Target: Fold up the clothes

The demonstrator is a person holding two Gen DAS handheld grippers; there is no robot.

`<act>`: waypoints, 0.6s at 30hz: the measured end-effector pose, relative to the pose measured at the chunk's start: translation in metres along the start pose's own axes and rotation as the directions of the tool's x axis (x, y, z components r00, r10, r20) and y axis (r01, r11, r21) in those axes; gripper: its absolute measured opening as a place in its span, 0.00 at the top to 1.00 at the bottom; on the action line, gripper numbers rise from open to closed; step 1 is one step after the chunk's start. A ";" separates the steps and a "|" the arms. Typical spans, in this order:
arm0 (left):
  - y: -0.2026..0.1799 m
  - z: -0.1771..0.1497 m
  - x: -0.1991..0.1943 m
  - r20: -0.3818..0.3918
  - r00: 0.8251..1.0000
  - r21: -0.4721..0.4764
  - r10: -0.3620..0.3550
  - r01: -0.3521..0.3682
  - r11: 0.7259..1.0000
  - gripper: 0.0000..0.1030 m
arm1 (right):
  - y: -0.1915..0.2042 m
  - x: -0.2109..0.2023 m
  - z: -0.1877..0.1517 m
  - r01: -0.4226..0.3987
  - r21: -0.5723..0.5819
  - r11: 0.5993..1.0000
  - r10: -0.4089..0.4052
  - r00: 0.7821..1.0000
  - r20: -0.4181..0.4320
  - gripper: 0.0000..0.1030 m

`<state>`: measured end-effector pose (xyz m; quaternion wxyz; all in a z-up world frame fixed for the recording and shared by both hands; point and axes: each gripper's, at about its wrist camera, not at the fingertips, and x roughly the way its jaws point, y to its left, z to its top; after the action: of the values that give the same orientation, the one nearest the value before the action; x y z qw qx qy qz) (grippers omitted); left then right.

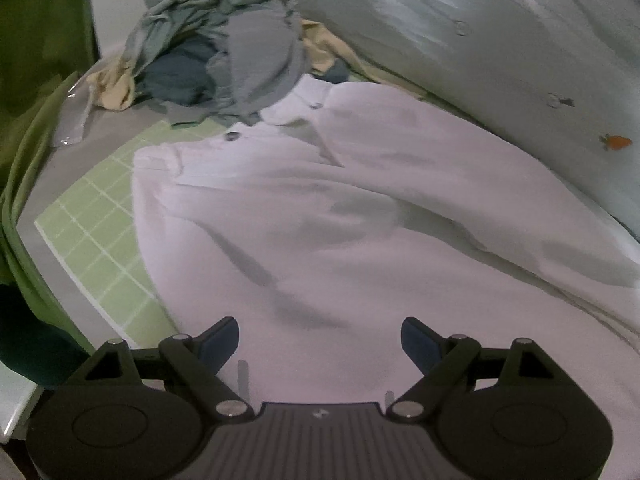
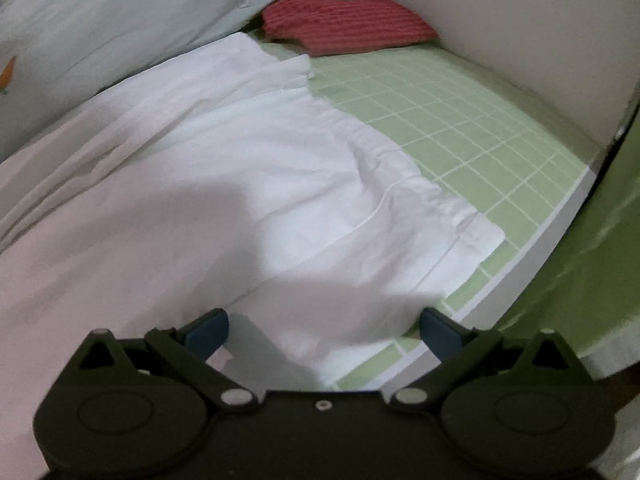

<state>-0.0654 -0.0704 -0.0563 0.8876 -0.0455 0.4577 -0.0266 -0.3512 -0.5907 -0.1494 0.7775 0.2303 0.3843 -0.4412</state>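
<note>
A white buttoned shirt (image 1: 340, 216) lies spread flat on a green gridded mat (image 1: 92, 232), collar toward the far left in the left wrist view. My left gripper (image 1: 320, 340) hovers open over its near part, nothing between the blue pads. In the right wrist view the shirt's hem end (image 2: 248, 168) reaches onto the mat (image 2: 472, 136), one corner near the mat's front edge. My right gripper (image 2: 324, 332) stands open above the shirt's near edge, with nothing in its grip.
A heap of grey, blue and cream clothes (image 1: 216, 48) lies beyond the collar. A folded red striped garment (image 2: 348, 20) rests at the mat's far end. A pale sheet with a small carrot print (image 1: 500, 40) hangs along the back. Green cloth (image 2: 592, 256) drapes past the table's edge.
</note>
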 end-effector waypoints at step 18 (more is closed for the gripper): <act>0.118 0.065 0.078 -0.002 0.996 -0.136 0.087 -0.086 0.987 0.17 | 0.010 0.004 0.008 0.100 0.152 0.983 -0.096 0.995 -0.036 0.01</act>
<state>0.0334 0.0437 -0.0943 0.8835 -0.0862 0.4583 0.0434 -0.3384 -0.5936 -0.1478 0.7293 0.2766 0.3712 -0.5038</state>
